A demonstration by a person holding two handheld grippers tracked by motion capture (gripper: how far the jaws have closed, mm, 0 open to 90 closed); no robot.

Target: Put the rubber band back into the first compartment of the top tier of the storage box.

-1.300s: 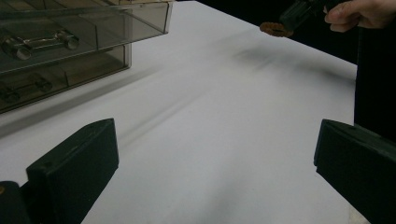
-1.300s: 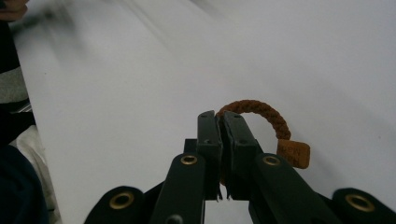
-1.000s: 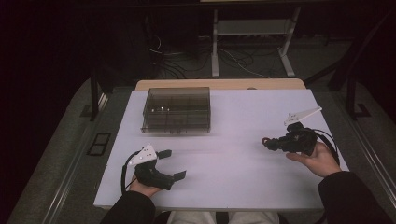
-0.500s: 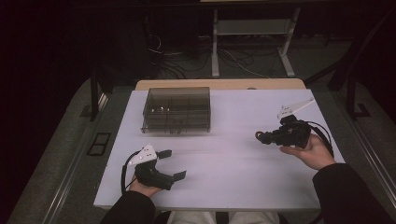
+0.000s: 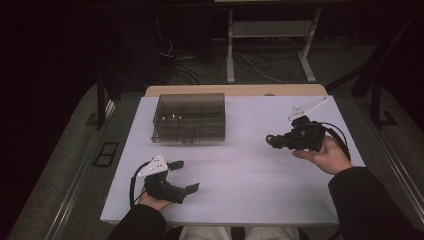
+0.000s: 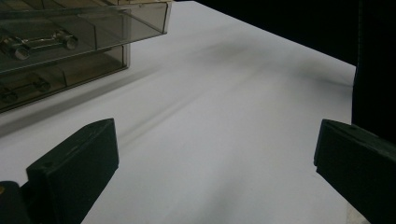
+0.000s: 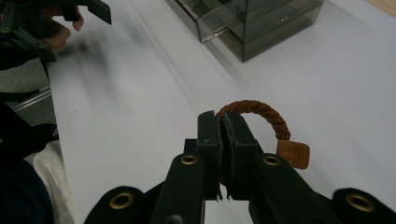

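A: Right gripper (image 7: pixel 219 122): jaws shut tight on braided brown cord bracelet (image 7: pixel 261 112) w/ leather tag (image 7: pixel 293 154), held above white table (image 7: pixel 140 93), right side

B: Handling?

A: Likely light, soft, floppy; the loop hangs free beside the jaws. Grip on the braid itself looks best, not the tag, which may slip

B: Left gripper?

A: Left gripper (image 5: pixel 181 176): jaws wide apart, nothing between, low at near-left edge

B: Surroundings?

A: Smoked clear compartment box (image 5: pixel 189 117) at far left-centre, small metal items inside, well apart from the bracelet. Table between looks bare; no obstruction
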